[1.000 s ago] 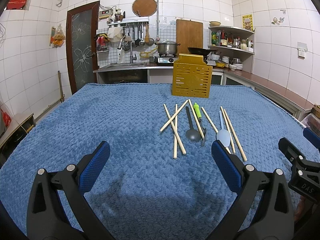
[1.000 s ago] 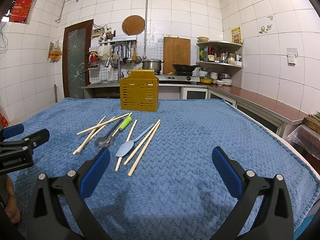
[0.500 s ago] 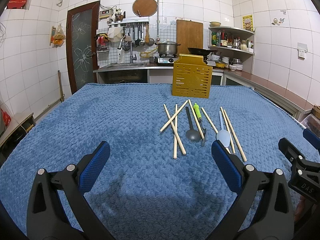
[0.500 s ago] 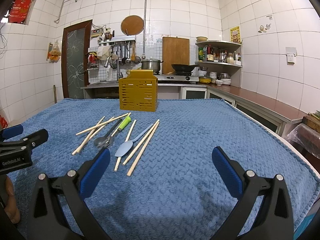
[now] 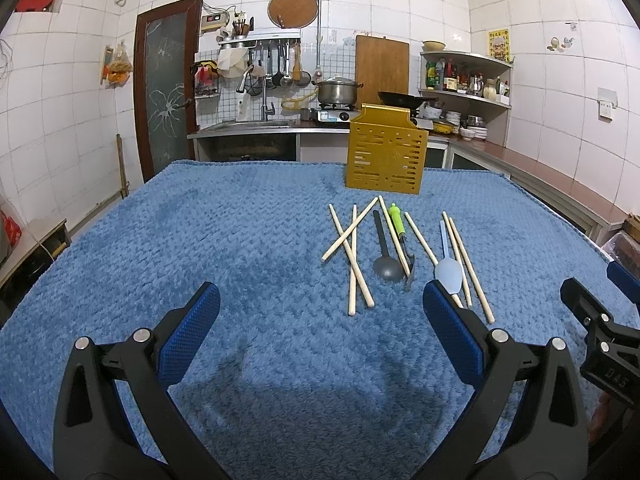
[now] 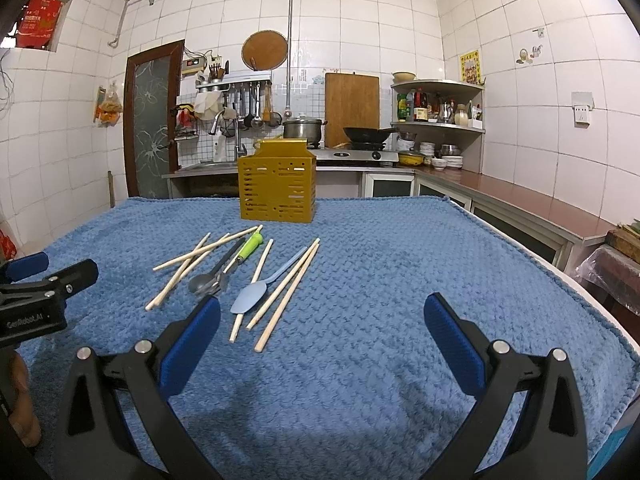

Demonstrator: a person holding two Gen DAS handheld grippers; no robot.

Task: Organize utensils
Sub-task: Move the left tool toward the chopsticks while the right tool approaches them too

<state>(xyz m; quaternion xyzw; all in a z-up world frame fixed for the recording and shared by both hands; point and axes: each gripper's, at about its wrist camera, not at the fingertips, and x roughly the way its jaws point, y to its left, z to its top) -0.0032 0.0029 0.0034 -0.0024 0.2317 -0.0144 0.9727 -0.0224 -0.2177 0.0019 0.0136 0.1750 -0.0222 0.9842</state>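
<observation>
Blue blanket (image 5: 200, 240): yellow holder (image 5: 385, 154) behind loose chopsticks (image 5: 352, 256), spoons.

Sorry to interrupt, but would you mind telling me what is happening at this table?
A person holds a gripper in each hand above a blue blanket. Both the left gripper and the right gripper are open and hold nothing. Wooden chopsticks, a dark spoon, a green-handled tool and a pale blue spoon lie loose in front of a yellow holder. None of the loose utensils has been picked up yet.

left hand-held gripper (image 5: 320, 332) agape, right hand-held gripper (image 6: 322, 334) likewise
</observation>
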